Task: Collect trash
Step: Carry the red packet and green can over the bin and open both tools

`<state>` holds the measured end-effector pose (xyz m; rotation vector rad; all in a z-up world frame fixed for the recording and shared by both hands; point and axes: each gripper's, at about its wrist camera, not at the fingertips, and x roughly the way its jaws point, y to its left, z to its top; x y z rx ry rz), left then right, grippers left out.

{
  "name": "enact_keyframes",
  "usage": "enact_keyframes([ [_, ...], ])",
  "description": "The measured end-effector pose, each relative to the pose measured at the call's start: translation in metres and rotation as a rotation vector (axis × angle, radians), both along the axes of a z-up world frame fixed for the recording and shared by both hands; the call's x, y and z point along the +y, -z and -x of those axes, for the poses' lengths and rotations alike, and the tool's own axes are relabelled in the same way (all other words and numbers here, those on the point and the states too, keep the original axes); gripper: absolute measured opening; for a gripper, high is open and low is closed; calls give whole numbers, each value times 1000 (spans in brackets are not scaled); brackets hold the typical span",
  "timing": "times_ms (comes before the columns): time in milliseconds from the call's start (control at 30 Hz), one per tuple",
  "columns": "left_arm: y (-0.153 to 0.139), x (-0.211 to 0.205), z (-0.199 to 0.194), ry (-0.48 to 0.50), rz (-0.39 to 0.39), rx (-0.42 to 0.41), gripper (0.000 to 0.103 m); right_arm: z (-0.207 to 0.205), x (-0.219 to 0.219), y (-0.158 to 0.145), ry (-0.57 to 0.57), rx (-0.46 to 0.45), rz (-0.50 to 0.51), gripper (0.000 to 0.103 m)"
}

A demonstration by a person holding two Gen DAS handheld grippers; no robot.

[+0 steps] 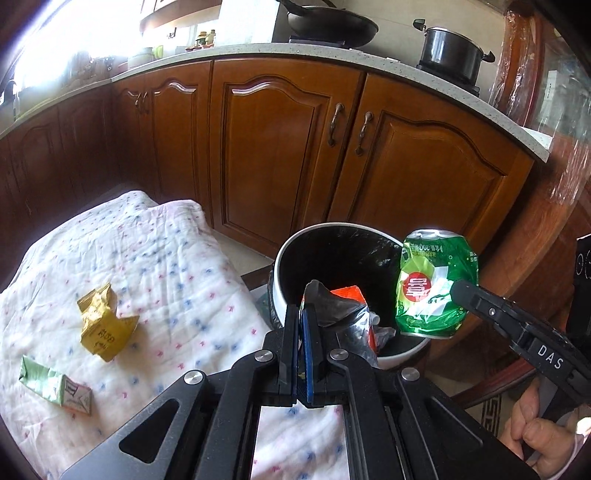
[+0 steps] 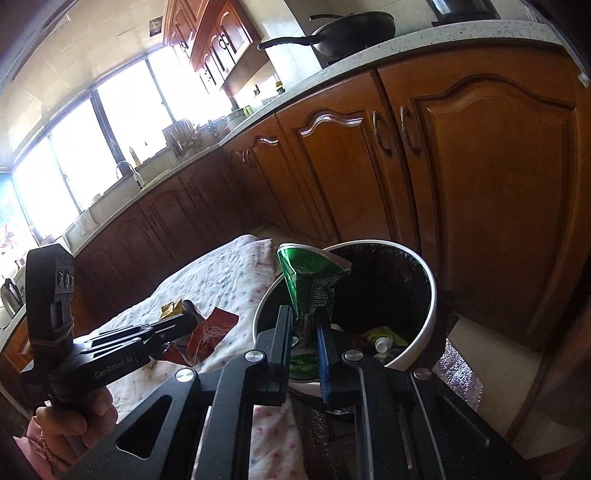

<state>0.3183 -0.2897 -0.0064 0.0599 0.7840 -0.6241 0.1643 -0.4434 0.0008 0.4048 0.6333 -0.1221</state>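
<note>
Wooden cabinets [image 1: 288, 147], speckled countertop [image 1: 258, 50], black wok [image 1: 332, 22], dark pot [image 1: 452, 50], patterned cloth [image 1: 147, 266]

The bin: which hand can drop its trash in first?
Probably the right. The right gripper holds the crushed green can over the bin rim. The left gripper holds a wrapper just at the near edge, so it seems slightly further back.
</note>
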Motion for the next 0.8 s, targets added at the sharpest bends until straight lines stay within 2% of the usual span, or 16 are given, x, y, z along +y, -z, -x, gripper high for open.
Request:
enact_keyframes([
  [333,4,-35,-19,36,-41,-24,1,-10,-20,-1,15,29,25,12],
  [800,16,-60,-41,65,-88,15,1,-26,-36,11,21,86,22,12],
])
